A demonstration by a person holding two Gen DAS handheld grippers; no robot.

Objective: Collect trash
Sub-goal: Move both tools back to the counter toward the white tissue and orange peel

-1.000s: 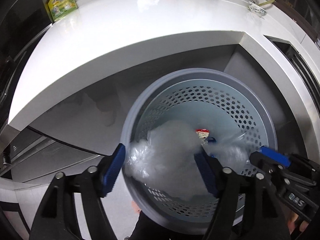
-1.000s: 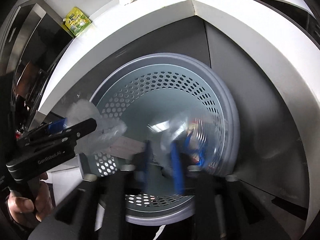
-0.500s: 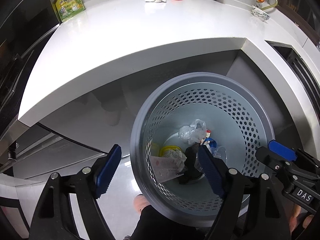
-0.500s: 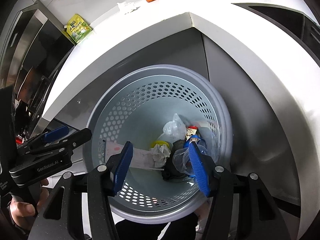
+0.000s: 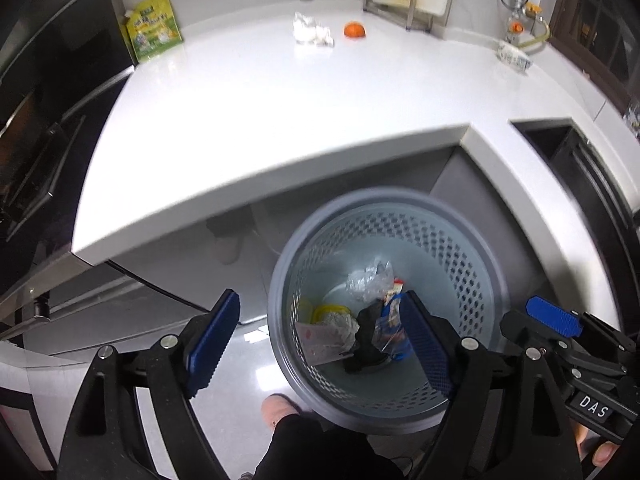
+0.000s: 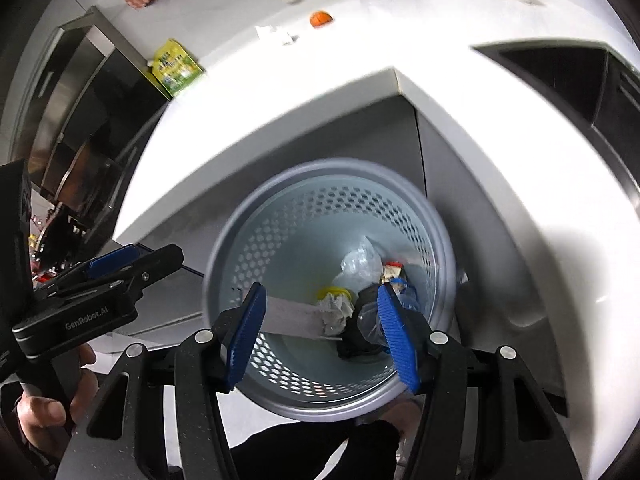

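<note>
Trash (image 5: 362, 320) lies heaped at the bottom of the perforated grey bin (image 5: 472, 248), which stands on the floor below the white table (image 5: 280, 112). Left claw (image 5: 320, 344) hangs above the bin's near rim, spread wide and empty. Right claw (image 6: 320, 336) hovers over the bin too, parted wide with nothing between its pads.

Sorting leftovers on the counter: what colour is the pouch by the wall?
Yellow-green pouch; clearest in the left wrist view.
</note>
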